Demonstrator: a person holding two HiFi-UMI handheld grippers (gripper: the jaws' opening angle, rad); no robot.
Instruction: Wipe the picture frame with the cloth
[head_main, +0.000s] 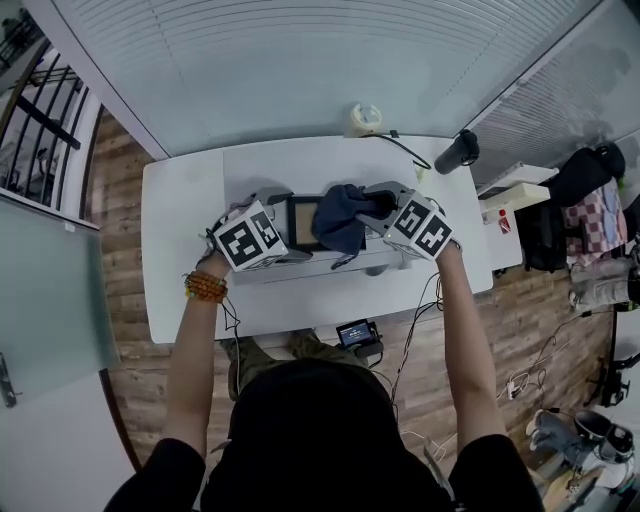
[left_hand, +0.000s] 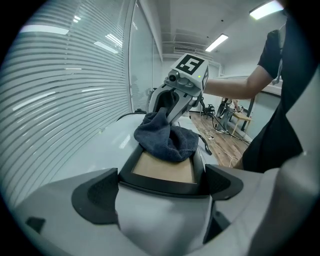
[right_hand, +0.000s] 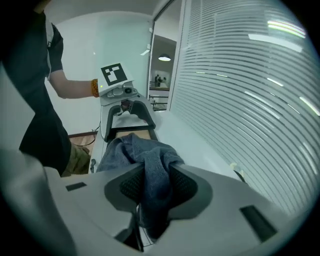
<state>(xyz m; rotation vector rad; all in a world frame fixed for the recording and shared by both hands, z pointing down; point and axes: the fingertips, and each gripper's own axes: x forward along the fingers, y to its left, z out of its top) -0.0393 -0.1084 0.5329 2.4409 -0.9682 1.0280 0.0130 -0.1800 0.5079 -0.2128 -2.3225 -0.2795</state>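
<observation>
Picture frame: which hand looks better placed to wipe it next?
Right. The right tool grips the cloth, already draped on the picture frame. The left tool clamps the frame's near end, seemingly steadying it.

Frame (head_main: 300, 222) sits mid-table (head_main: 190, 250), its long side running left to right. At the frame's left end is the left gripper (head_main: 280, 228), with that end between its jaws. On the frame's right half lies the cloth (head_main: 340, 215), bunched and spilling over the right end. Just right of the frame is the right gripper (head_main: 375, 215), with a fold of cloth pinched in its jaws. Behind the frame, at the far table edge, is a round thing (head_main: 365, 120), possibly a lamp base but too small to tell. A cable (head_main: 405, 148) runs right from it toward a cylinder (head_main: 457, 152). In front of the frame, past the near edge, a device (head_main: 358, 333) lies on the floor (head_main: 520, 320).
</observation>
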